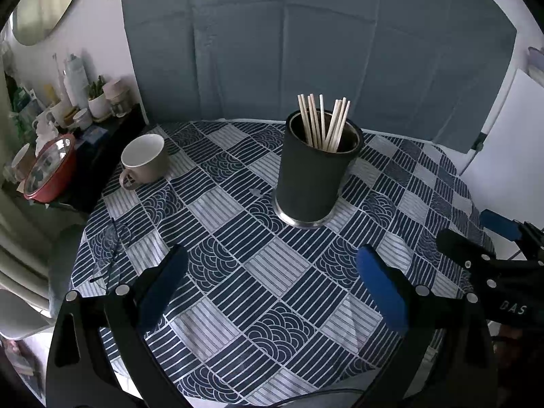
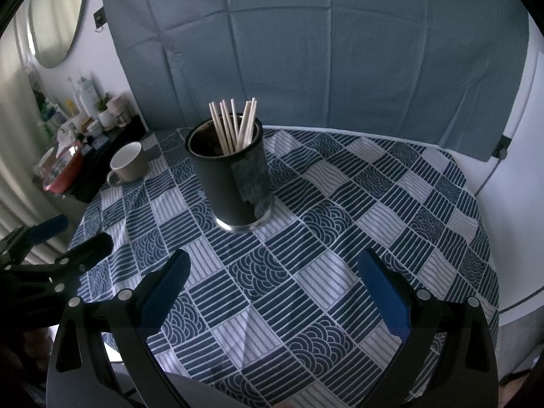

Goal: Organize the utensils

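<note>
One dark holder [image 1: 314, 173] upright mid-worktop [image 1: 265, 272], bristling with roughly nine pale chopsticks [image 1: 323, 122] — exact count hard to tell. One beige mug [image 1: 144, 161] off toward the left edge. Two claws, left claw [image 1: 272, 289] and right claw [image 2: 275, 292] — both spread wide, pinching nothing, hovering above the checked cloth.

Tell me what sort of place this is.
Probably a home dining corner: a round table under a patterned cloth, a holder of chopsticks, a mug, and a cluttered side shelf.

left wrist: above table's near edge, facing backdrop | right wrist: same, further right | shared: black holder [image 1: 314, 173] [image 2: 234, 180]
</note>
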Tool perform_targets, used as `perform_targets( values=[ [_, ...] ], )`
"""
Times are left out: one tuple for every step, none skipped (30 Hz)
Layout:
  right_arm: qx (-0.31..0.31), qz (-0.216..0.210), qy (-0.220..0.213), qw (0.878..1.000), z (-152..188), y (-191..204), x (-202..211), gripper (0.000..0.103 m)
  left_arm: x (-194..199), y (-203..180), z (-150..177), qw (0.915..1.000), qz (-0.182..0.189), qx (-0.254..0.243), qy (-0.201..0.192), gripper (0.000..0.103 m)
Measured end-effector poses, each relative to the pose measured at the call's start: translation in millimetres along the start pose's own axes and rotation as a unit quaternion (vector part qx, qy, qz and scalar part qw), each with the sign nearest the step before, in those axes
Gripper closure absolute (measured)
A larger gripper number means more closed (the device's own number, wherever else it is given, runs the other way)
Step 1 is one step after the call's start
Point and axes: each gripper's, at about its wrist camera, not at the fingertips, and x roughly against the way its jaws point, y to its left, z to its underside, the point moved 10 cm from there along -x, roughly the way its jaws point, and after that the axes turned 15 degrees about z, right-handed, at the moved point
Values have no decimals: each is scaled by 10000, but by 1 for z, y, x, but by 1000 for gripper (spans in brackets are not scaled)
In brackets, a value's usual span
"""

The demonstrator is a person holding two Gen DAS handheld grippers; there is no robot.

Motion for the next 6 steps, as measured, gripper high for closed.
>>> perform_targets(
  values=[
    [0, 0, -9, 10000, 0, 0, 0, 8, 0, 0, 0, 10000, -6, 5, 0, 6],
    [2, 0, -9, 10000, -1, 0, 0, 8, 0, 0, 0, 10000, 5, 7, -7, 6],
    [7, -4, -12, 10000, -1, 0, 0, 8, -1, -1, 0, 10000, 0, 9, -5, 6],
    [10, -9, -17, 10000, -1, 0, 0, 8, -1, -1, 0, 10000, -22, 12, -2, 6],
    [12, -7, -17, 10000, -1, 1, 0, 8, 0, -1, 0, 10000, -21, 18, -8, 6],
    [16, -4, -14, 10000, -1, 1, 0, 8, 0, -1, 0, 10000, -19, 23, -11, 6]
  ],
)
